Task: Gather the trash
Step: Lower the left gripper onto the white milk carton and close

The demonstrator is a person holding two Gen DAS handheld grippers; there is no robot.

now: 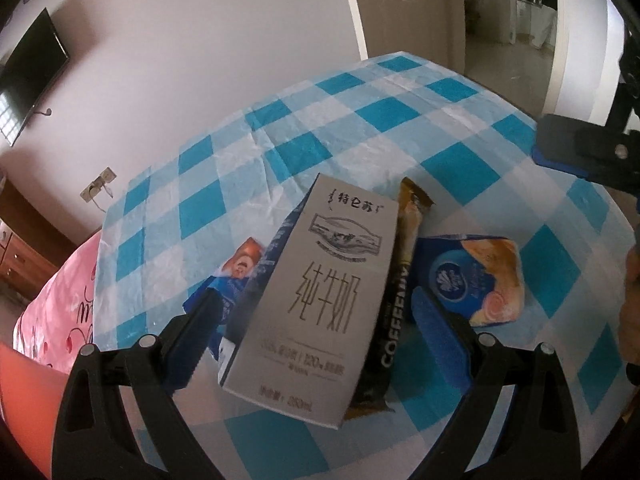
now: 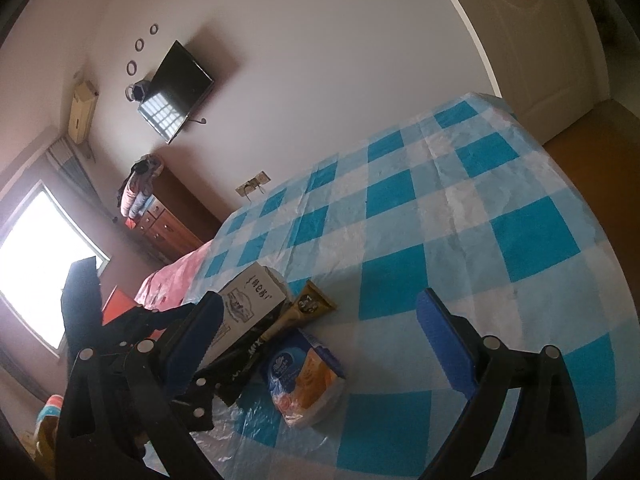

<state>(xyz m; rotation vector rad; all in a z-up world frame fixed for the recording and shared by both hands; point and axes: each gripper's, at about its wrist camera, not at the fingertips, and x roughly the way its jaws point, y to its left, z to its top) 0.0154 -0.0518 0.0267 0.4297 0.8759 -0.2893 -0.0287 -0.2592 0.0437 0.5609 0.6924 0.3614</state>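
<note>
Left tool (image 1: pixel 316 320) spread wide around grey rectangular milk carton (image 1: pixel 312 292), pads apart from its sides. Black-and-gold coffee sachet (image 1: pixel 400 280) touching carton at 3 o'clock; blue tissue packet (image 1: pixel 476 276) beyond. All on blue-checked plastic bench cover (image 1: pixel 360 128). Right tool (image 2: pixel 320 328) spread, empty, over bench.

Milk carton (image 1: pixel 316 280) reads 纯牛奶 (250mL below); sachet (image 1: pixel 394 312) COFFEEMIX.

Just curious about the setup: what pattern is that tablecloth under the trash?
The tablecloth has blue, pale blue and white checks, clearest in the right wrist view.
</note>
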